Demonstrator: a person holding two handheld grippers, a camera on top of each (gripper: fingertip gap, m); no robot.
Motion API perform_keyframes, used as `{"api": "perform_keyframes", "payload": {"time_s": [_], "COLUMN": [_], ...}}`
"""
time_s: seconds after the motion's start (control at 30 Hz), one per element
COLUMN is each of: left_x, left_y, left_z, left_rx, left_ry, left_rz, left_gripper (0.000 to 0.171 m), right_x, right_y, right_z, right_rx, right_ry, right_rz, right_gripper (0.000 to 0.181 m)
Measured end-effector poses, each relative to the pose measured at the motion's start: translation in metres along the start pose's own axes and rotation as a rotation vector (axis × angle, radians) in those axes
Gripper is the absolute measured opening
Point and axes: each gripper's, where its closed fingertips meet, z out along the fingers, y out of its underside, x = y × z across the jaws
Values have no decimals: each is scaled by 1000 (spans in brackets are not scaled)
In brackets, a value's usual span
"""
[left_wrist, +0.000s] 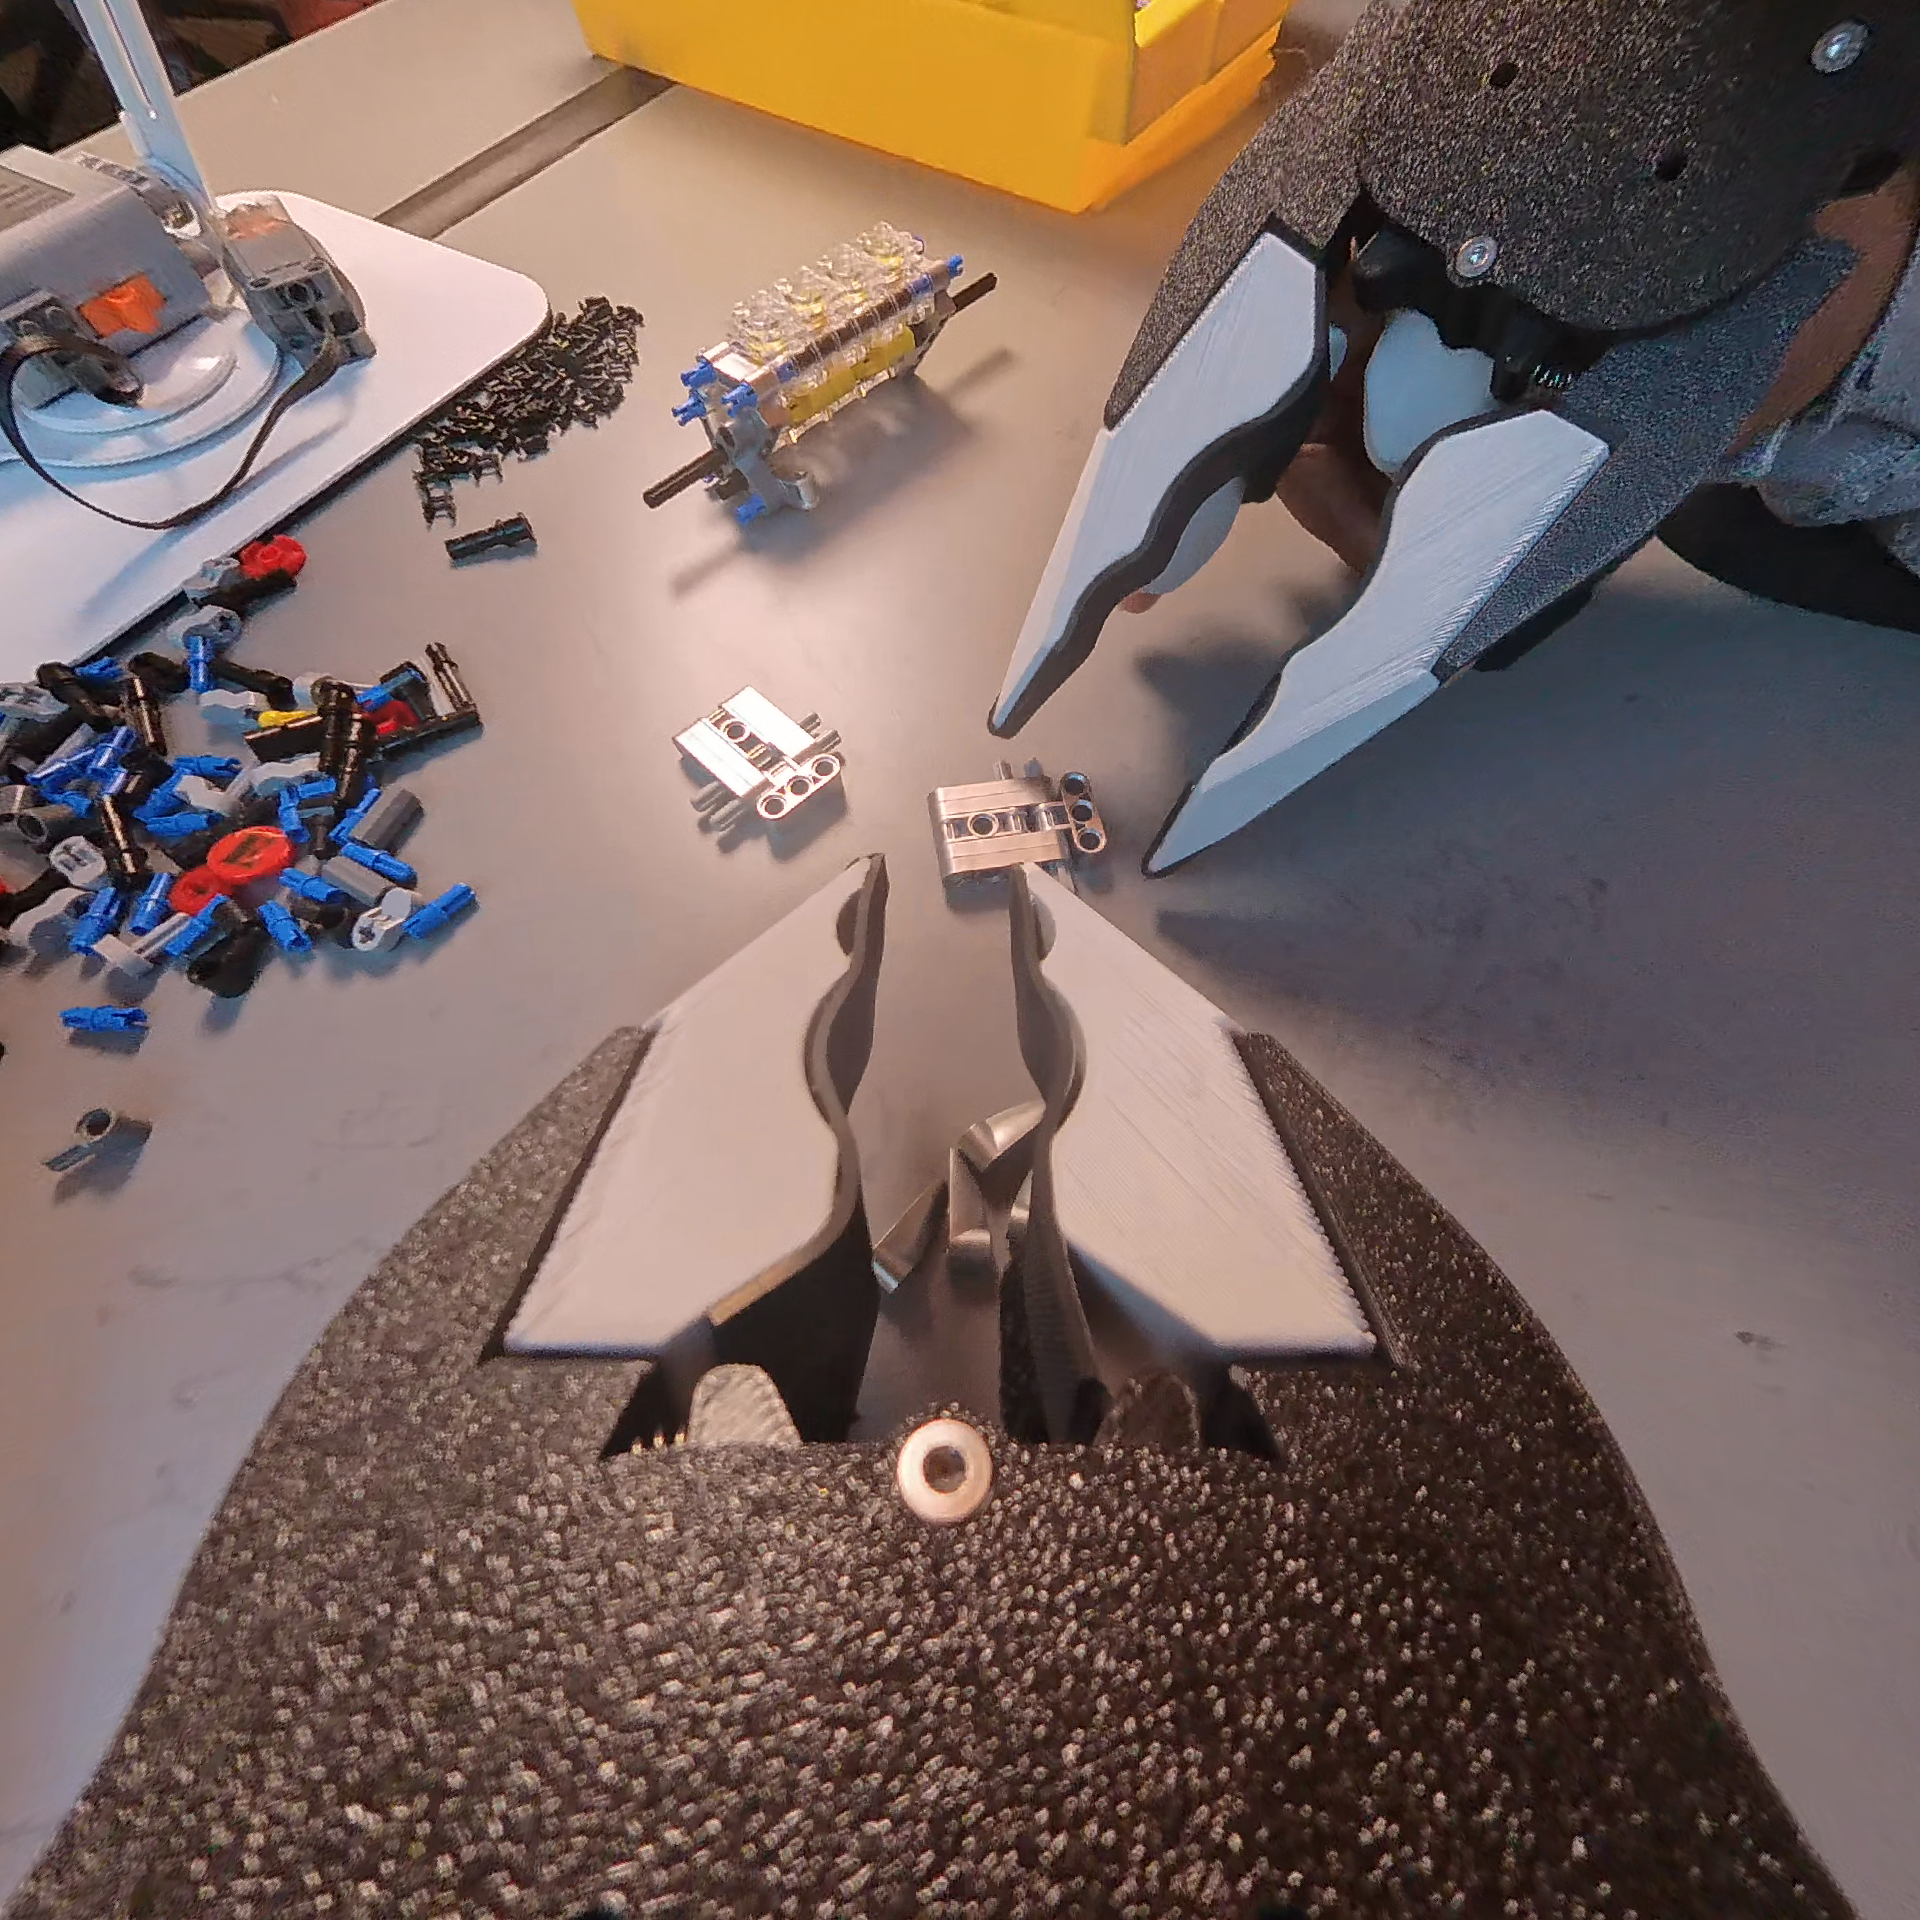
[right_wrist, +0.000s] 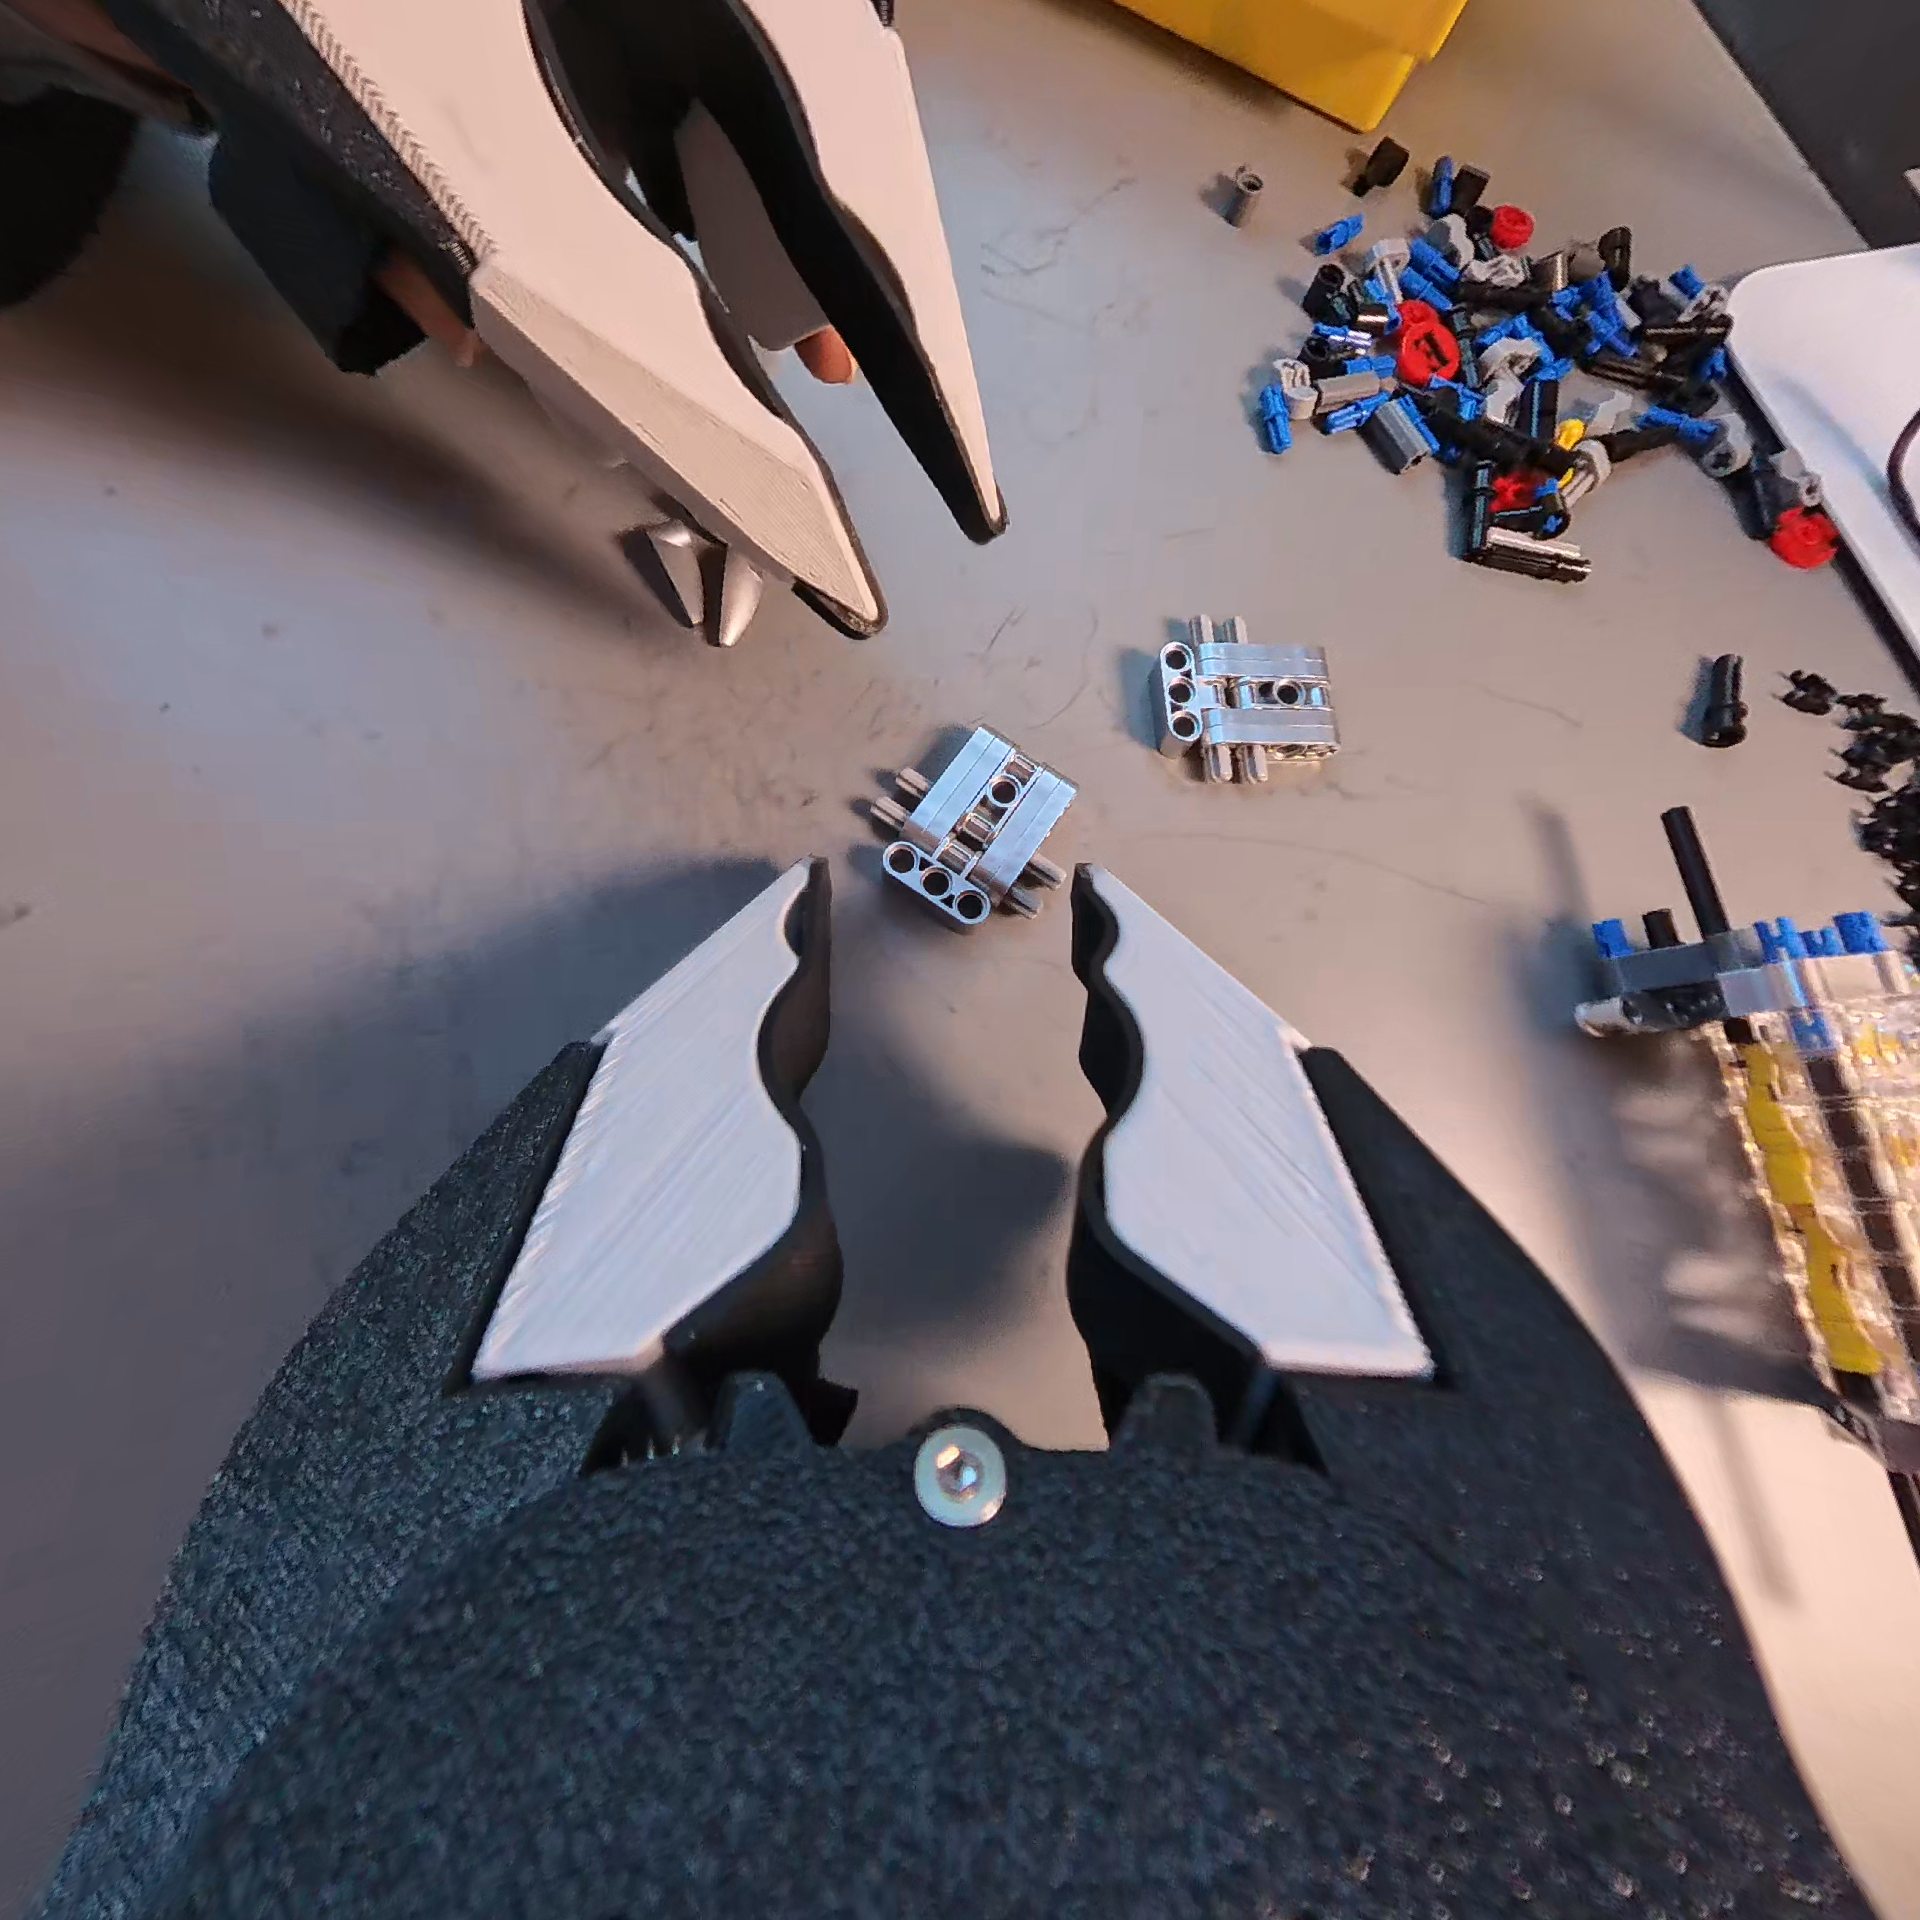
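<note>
Two small light-grey beam assemblies lie on the grey table. The nearer assembly sits just ahead of my left gripper, almost at its right fingertip. The left jaws are narrowly open and empty. My right gripper is open and empty, and the same assembly lies just past its tips, in line with the gap. The right gripper also shows in the left wrist view, with its tips on either side of that assembly. The left gripper shows in the right wrist view. The second assembly lies apart, untouched.
A pile of blue, black, red and grey loose pieces lies to one side, with a heap of small black pins. A longer model with clear and yellow parts stands beyond. There are also a white board with a grey motor unit and a yellow bin. About 5 centimetres separates my left fingertips from my right.
</note>
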Motion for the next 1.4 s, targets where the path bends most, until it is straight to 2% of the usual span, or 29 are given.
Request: {"api": "perform_keyframes", "payload": {"time_s": [0.47,0.73,0.97,1.07,1.17,1.4], "left_x": [-1,3,32,42,46,46], "left_y": [0,4,20,31,32,33], "left_z": [-1,1,7,10,10,7], "left_rx": [-2,-22,-125,-187,-187,-187], "left_ry": [-9,14,132,157,166,175], "left_rz": [10,19,98,169,203,224], "left_gripper": [22,23,43,46,42,37], "right_x": [-1,-4,-16,-27,-44,-52], "right_y": [4,6,11,12,11,10], "right_z": [8,4,-2,-5,-8,-10], "right_rx": [-52,-75,-155,-172,-160,-128], "right_ry": [36,20,11,-44,-152,-230], "right_rz": [102,90,111,82,67,15], "right_gripper": [32,32,32,32,32,30]}}
